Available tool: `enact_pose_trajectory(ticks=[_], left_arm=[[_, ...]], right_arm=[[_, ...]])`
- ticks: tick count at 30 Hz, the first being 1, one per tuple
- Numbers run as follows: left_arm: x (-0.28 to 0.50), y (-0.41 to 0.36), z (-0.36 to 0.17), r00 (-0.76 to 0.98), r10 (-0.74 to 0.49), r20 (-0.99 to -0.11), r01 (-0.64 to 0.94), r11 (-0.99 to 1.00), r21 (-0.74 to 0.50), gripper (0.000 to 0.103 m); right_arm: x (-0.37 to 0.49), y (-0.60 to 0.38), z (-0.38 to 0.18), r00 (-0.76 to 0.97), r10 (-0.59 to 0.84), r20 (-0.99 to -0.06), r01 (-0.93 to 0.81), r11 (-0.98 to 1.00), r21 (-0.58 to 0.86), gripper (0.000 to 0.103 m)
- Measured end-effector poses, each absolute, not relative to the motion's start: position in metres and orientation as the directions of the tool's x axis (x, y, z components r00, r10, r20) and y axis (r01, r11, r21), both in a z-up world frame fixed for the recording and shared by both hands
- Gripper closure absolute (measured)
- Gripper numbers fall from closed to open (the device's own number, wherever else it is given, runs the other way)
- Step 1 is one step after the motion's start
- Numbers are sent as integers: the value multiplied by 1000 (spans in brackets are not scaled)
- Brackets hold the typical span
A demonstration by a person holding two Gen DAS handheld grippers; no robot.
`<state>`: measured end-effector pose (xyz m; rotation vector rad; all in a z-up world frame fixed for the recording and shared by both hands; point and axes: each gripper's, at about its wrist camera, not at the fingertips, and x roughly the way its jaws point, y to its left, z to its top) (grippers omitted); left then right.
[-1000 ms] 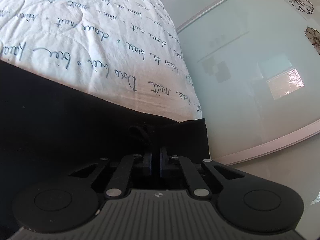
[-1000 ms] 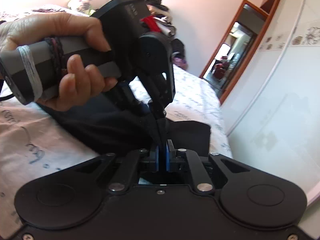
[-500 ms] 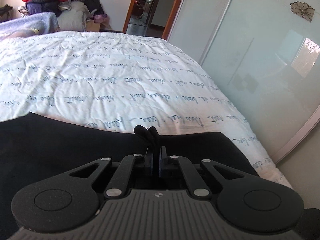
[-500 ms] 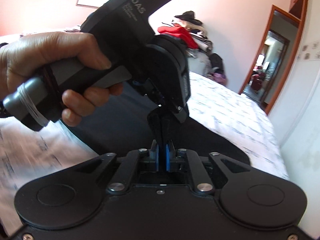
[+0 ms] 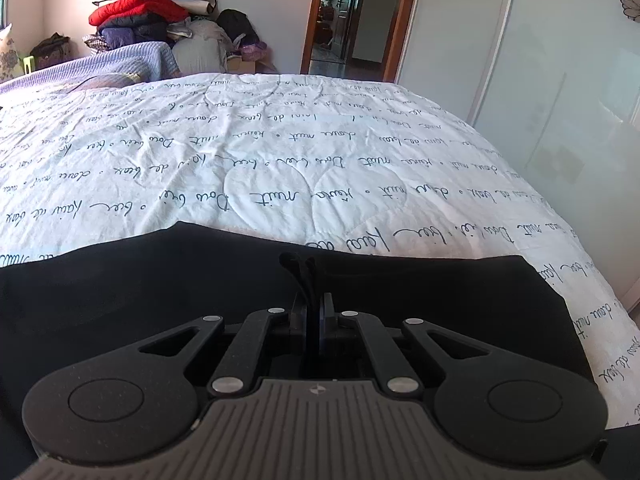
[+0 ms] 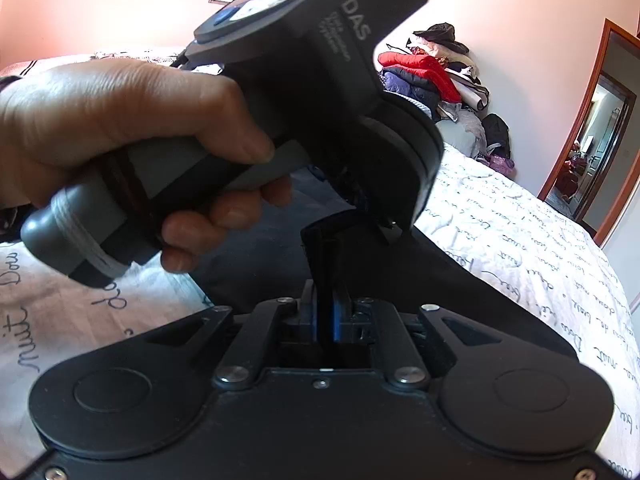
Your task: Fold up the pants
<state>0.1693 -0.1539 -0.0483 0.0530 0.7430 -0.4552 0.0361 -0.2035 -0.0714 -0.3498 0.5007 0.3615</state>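
Both grippers pinch the pants and carry them over the bed.

Your left gripper (image 5: 314, 312) is pressed tight on a fold of the black pants (image 5: 420, 292). Your right gripper (image 6: 326, 312) pinches the cloth too, close by your left hand (image 6: 120, 136). A moment ago you faced the wardrobe; now you face up the bed (image 5: 280, 152). The fold looks halfway done, so lay it flat next.
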Motion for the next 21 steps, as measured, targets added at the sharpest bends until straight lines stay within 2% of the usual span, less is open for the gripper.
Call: enact_pose_trajectory(ticks=[5, 8, 10, 14, 17, 18, 19, 21], left_arm=[[177, -151, -54, 648, -379, -661, 417, 902, -108, 97], [184, -148, -63, 626, -347, -698, 401, 911, -94, 82], [183, -139, -60, 644, -317, -696, 365, 927, -84, 62], [176, -124, -42, 730, -187, -657, 310, 948, 75, 58], [174, -126, -32, 676, -271, -686, 395, 918, 26, 52], [171, -132, -31, 656, -306, -690, 428, 904, 6, 45], [167, -139, -30, 642, -335, -690, 458, 889, -5, 39], [155, -161, -35, 621, -387, -681, 529, 849, 0, 33]], right_arm=[[32, -199, -79, 815, 246, -525, -412, 883, -226, 96], [38, -199, -88, 797, 234, -558, -416, 881, -225, 94], [42, -203, -84, 785, 247, -567, -424, 883, -203, 90], [22, -247, -53, 773, 360, -522, -437, 899, -27, 90], [18, -292, -39, 828, 249, -503, -314, 948, -46, 90], [22, -306, -40, 838, 193, -510, -263, 962, -69, 90], [29, -323, -42, 839, 120, -531, -195, 977, -87, 90], [46, -353, -52, 810, 64, -584, -120, 991, -58, 89]])
